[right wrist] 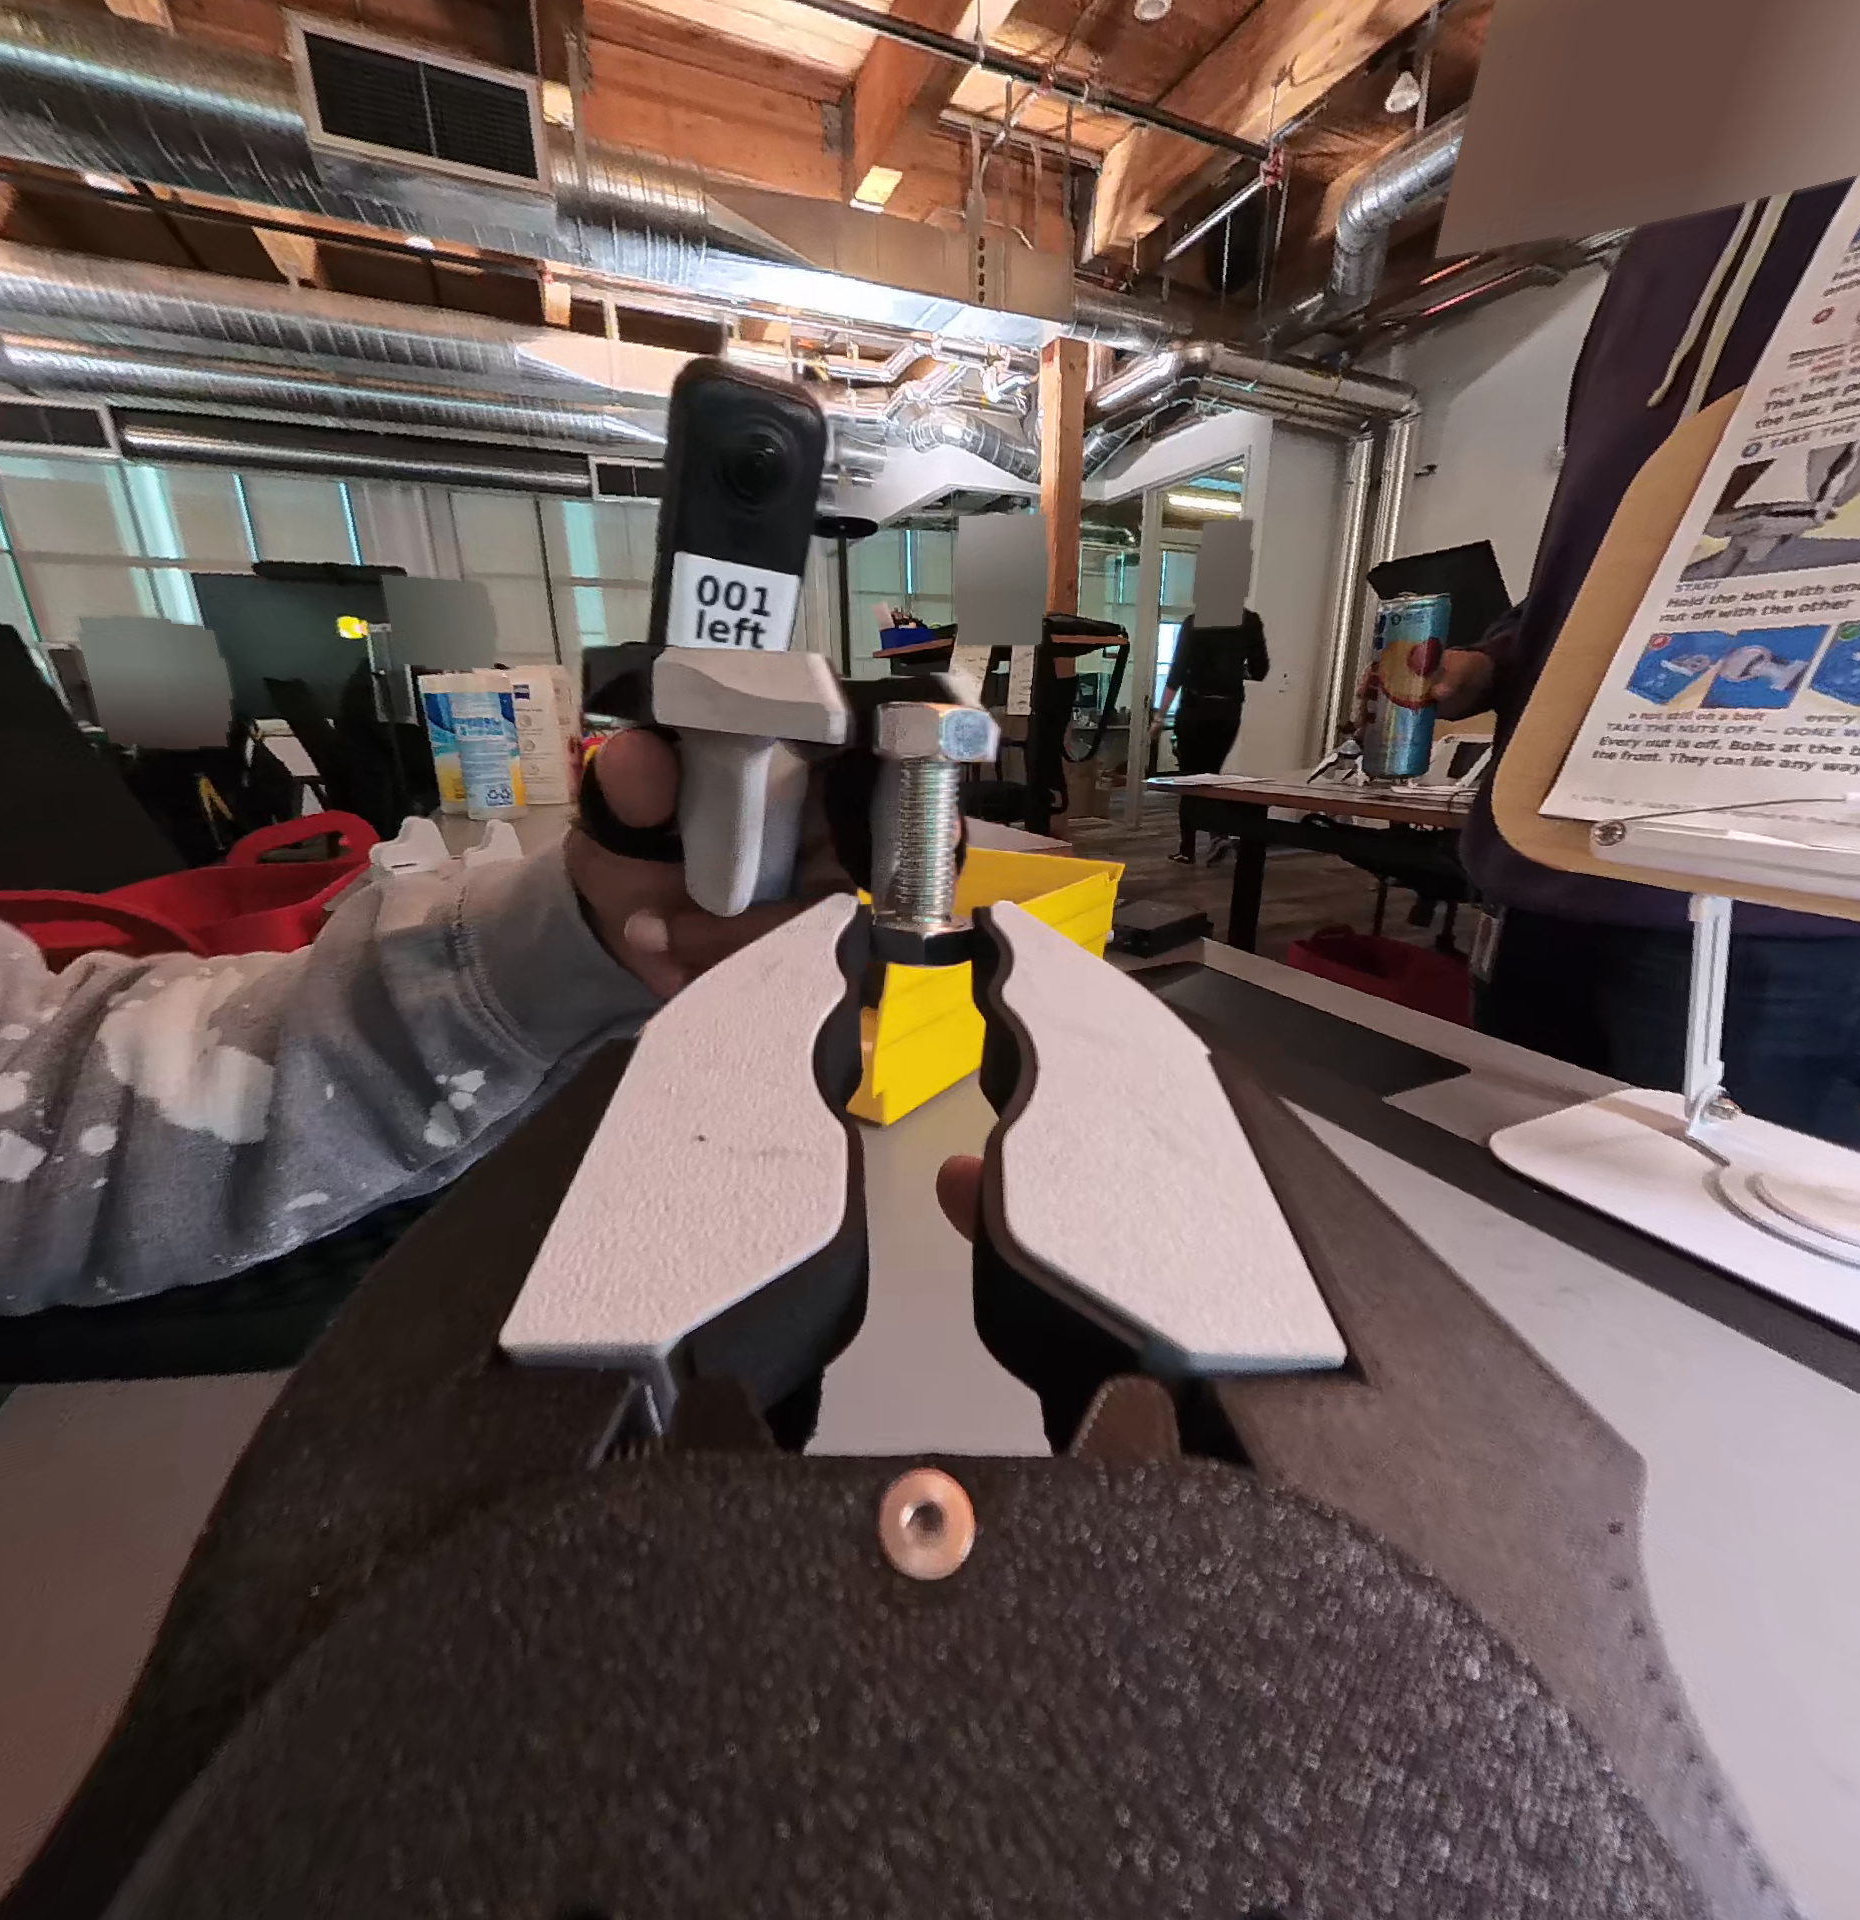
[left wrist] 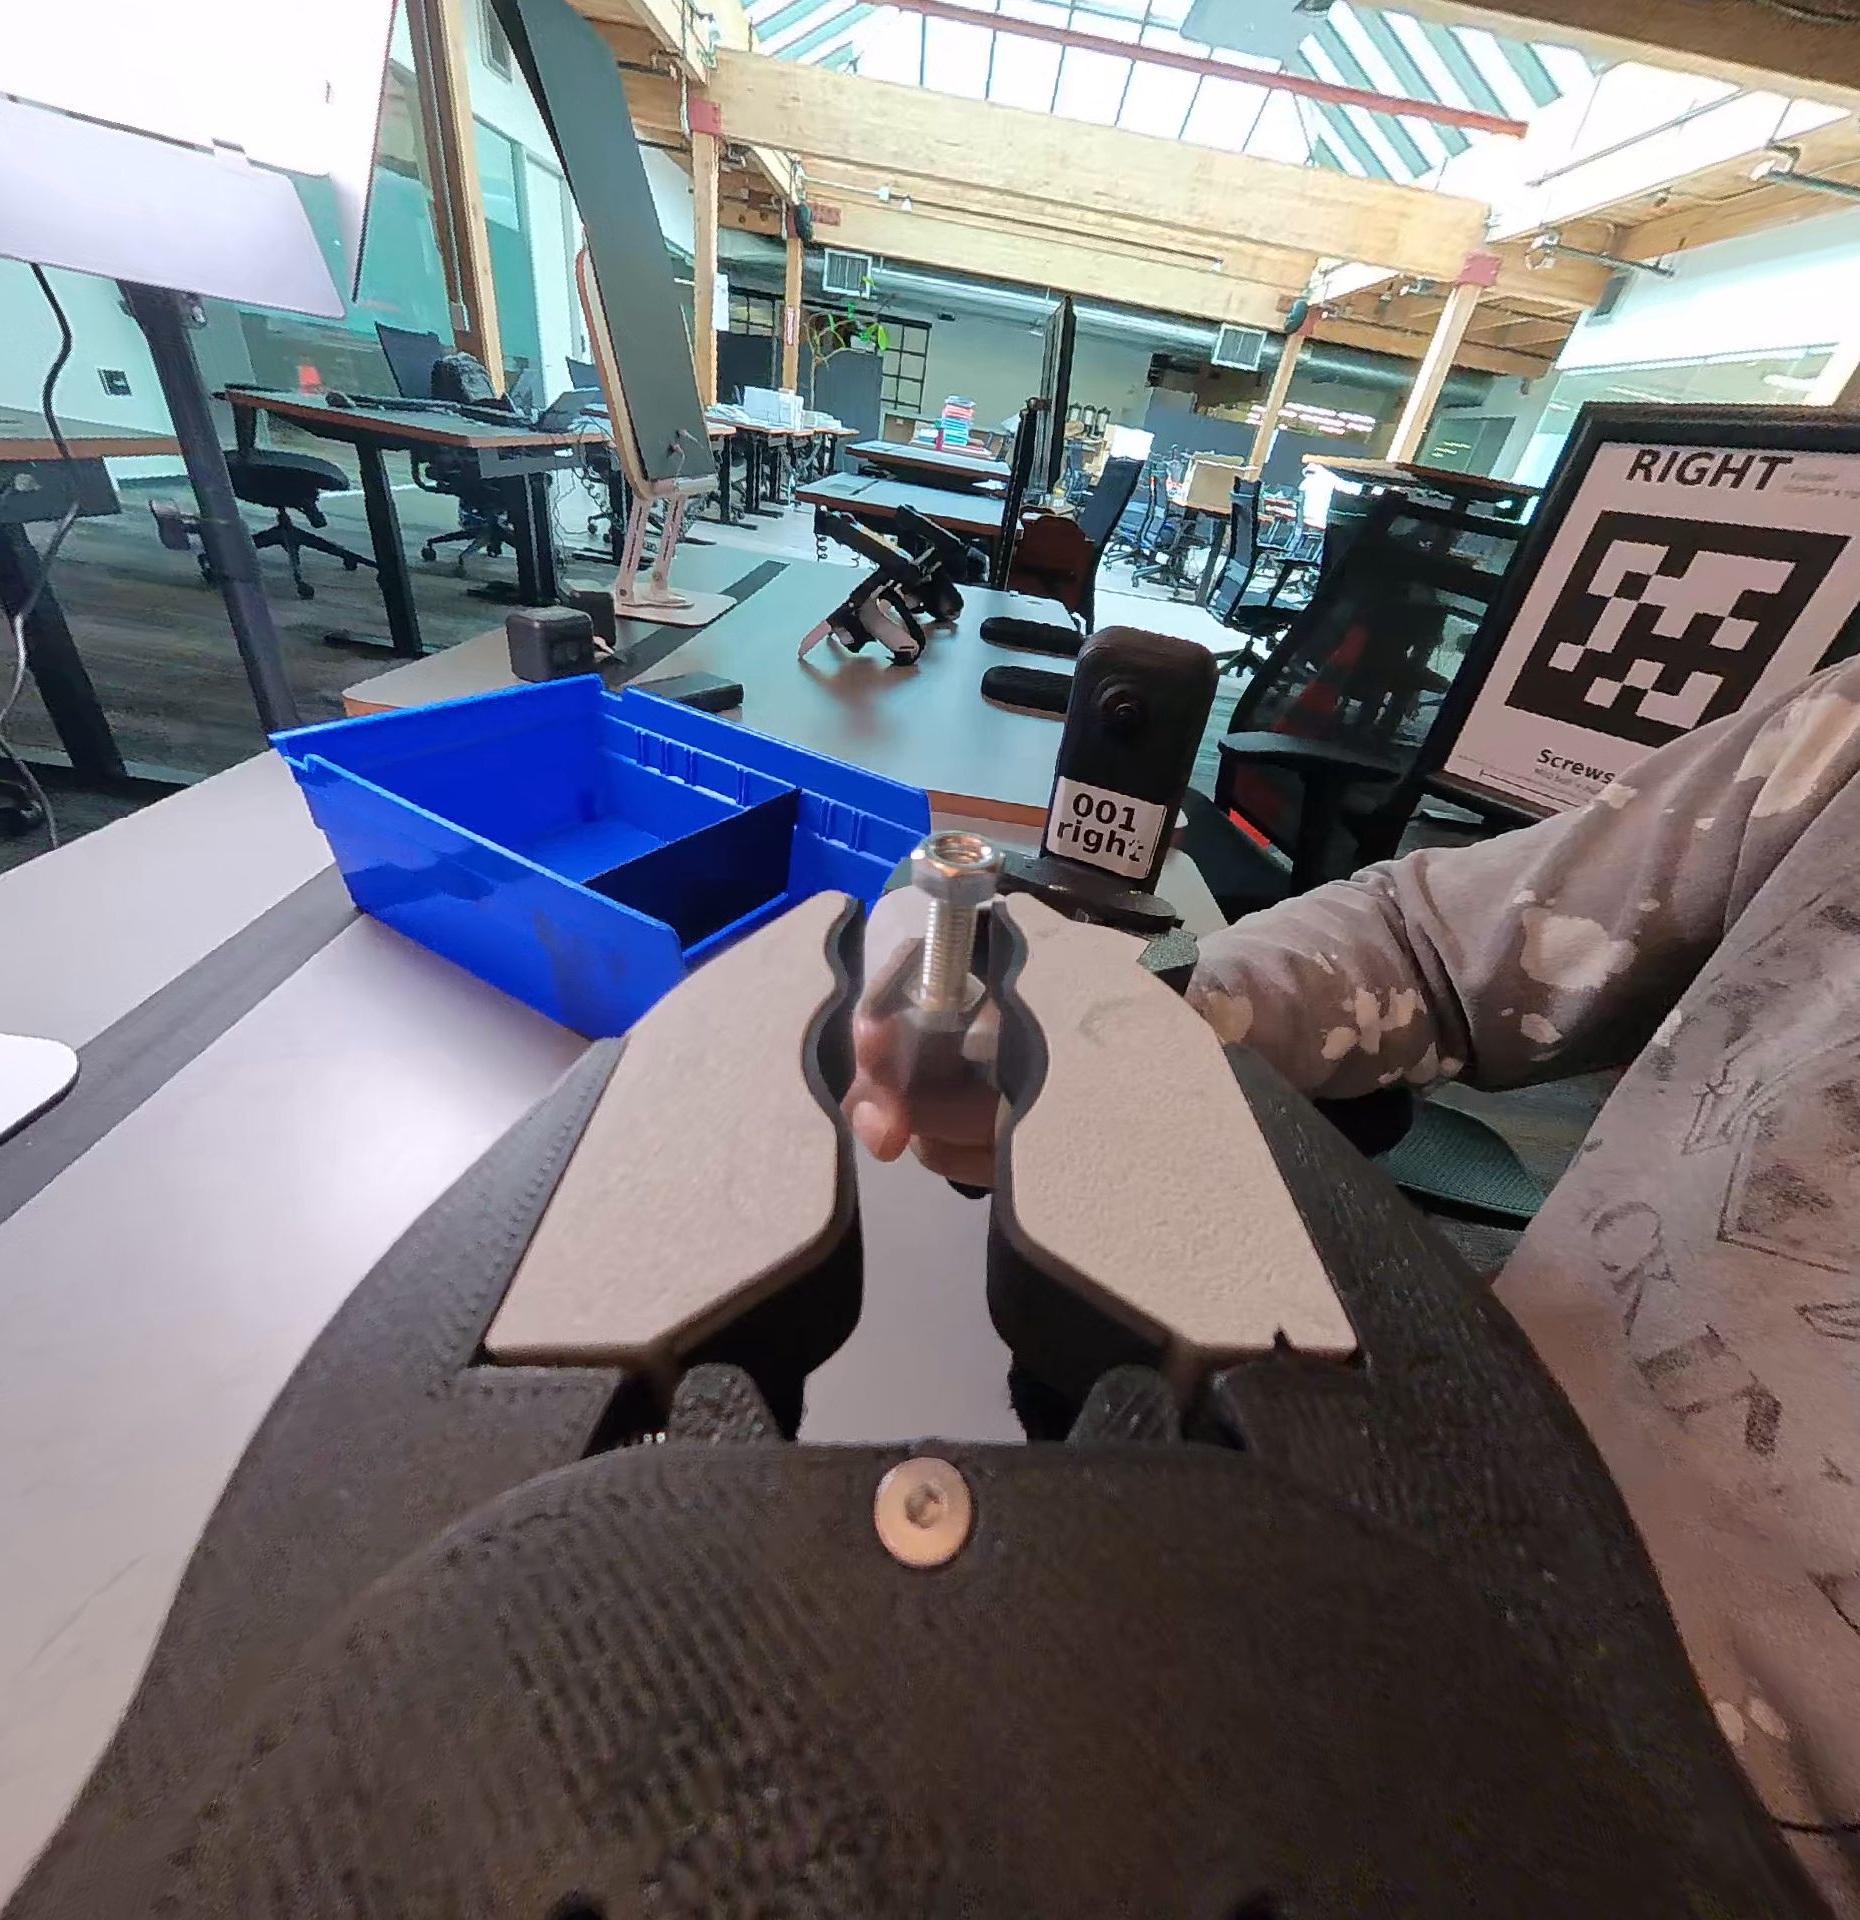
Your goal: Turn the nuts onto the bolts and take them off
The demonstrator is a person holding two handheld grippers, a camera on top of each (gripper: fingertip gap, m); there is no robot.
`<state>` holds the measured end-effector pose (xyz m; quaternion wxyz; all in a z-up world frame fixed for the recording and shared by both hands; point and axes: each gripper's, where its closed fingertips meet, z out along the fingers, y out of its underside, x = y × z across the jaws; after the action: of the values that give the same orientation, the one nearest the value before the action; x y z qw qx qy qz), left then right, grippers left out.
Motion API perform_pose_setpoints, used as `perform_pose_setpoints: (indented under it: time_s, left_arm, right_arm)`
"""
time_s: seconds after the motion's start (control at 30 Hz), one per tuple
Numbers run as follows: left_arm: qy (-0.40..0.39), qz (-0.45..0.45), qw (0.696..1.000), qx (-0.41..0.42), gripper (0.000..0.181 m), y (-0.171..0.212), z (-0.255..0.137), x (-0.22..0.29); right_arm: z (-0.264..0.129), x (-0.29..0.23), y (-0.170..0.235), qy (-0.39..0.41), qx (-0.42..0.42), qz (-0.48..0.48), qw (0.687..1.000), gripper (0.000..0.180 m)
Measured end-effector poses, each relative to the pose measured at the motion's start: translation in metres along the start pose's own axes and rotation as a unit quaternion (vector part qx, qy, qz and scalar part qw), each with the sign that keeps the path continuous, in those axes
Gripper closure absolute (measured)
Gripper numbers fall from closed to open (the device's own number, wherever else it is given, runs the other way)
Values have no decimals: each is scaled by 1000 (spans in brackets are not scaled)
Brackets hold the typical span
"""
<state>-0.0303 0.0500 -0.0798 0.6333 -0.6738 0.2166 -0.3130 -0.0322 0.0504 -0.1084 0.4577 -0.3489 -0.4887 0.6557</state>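
Note:
A silver bolt (left wrist: 945, 940) stands upright in mid-air with its hex head on top (right wrist: 936, 732), between the two grippers, which face each other above the grey table (left wrist: 178, 1195). My left gripper (left wrist: 931, 914) is shut on the bolt near its head end. It shows in the right wrist view as grey fingers (right wrist: 749, 707) under a black camera. My right gripper (right wrist: 918, 930) is shut on the nut (right wrist: 921, 943) at the lower end of the thread. In the left wrist view the nut (left wrist: 931, 1000) sits low between my fingers, with the right gripper's body (left wrist: 1092, 904) behind it.
A blue bin with a divider (left wrist: 593, 831) stands on the table to the left. A yellow bin (right wrist: 1019, 894) stands behind the bolt. An instruction sheet on a white stand (right wrist: 1736, 520) is at the right, where a person holds a can (right wrist: 1409, 686). A marker board (left wrist: 1674, 623) stands at the right. The grippers are tip to tip, or close to it.

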Motion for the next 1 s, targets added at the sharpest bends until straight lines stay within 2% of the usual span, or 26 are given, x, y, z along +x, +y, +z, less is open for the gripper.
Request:
perform_pose_setpoints:
  time_s: [0.23, 0.33, 0.57, 0.87, 1.0]
  left_arm:
    - [-88, 1, 993, 73, 157, -36, -21, -19]
    - [-108, -3, 989, 97, 158, -48, -37, -24]
    - [-106, 7, 992, 71, 155, -42, -33, -23]
    - [-80, 6, 995, 61, 154, -39, -22, -11]
    - [-107, 16, 992, 65, 159, -42, -30, -19]
  right_arm:
    - [36, 13, -40, 5, 26, 2, 1000, 162]
    - [46, 14, -43, 6, 33, 6, 999, 162]
    - [44, 7, -11, -7, 6, 28, 1000, 162]
    - [41, -3, -21, -21, 28, 12, 999, 162]
    - [37, -5, -33, -34, 53, 17, 998, 162]
